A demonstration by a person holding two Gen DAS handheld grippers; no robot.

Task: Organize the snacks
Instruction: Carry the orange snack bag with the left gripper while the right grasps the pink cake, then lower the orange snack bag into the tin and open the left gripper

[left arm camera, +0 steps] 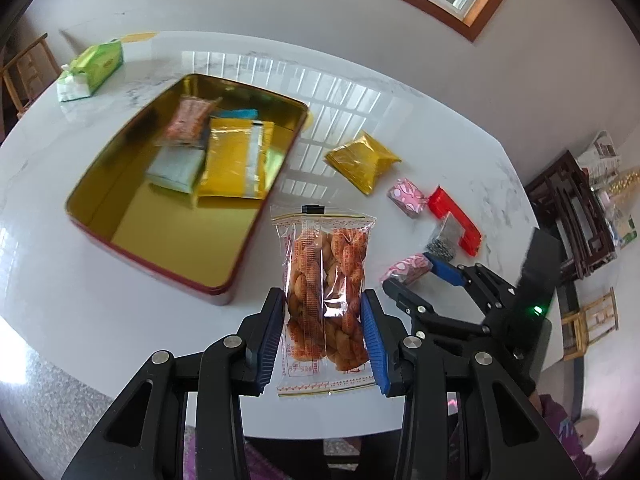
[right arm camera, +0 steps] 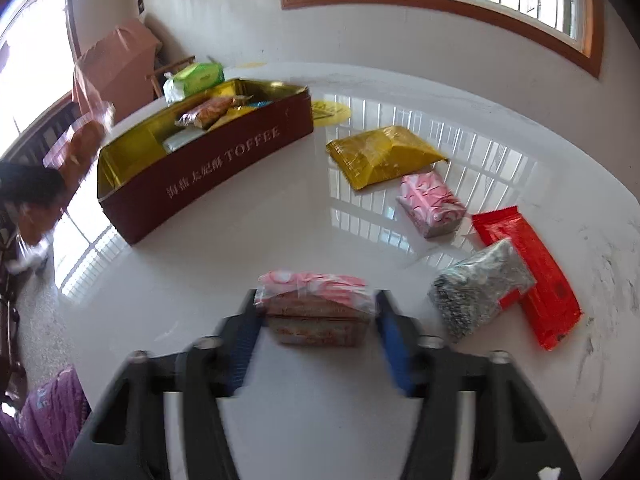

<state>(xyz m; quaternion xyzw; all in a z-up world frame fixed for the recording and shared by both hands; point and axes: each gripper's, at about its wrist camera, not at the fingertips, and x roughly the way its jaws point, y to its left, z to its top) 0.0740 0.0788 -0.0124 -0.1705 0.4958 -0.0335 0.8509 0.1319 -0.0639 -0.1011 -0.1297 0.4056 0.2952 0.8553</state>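
Left claw [left arm camera: 323, 332] clenched on twisted-snack bag [left arm camera: 326, 280], pads at bag's middle, bag upright above worktop [left arm camera: 120, 328]. Bag likely light, crinkly, contents brittle: grip gently, mid-body. Tin [left arm camera: 168, 276] at 10 o'clock, open, several packets inside, near end bare.

Right claw [right arm camera: 316, 320] straddles pink packet [right arm camera: 316, 304] on worktop; jaws beside its ends, contact unclear through blur, so cannot tell if gripping. Packet looks soft-wrapped, boxy: take across short sides. Grey packet [right arm camera: 480, 288] at 3 o'clock, overlapping red packet [right arm camera: 536, 276]. Second pink packet [right arm camera: 432, 204], gold pouch [right arm camera: 380, 156] toward 1 o'clock.
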